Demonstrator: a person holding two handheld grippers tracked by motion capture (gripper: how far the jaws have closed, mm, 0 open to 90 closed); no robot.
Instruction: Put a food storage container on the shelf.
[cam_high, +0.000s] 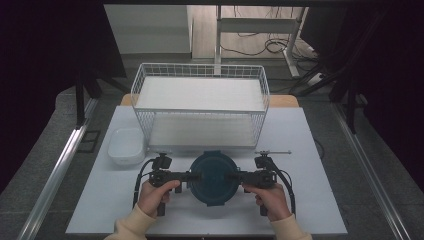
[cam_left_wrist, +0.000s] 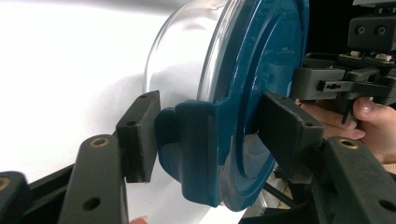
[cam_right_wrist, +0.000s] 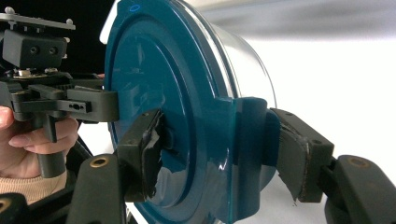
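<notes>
**The tub could slip and fall**

Low in the middle of the high view, the left gripper (cam_high: 196, 176) and the right gripper (cam_high: 233, 177) squeeze the side clips of a round tub with a blue lid (cam_high: 215, 176). The fingers (cam_left_wrist: 138, 135) only pinch small clips. If one clip pops open, the tub may tip onto the bench (cam_high: 100, 190). Farther up stands a wire basket (cam_high: 200, 107).

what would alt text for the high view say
Two hands each hold a claw clamped on opposite side clips of a round clear container with a dark teal lid: the left claw and the right claw. It sits on a white table, in front of a white wire basket, with a small white tub at left.
</notes>
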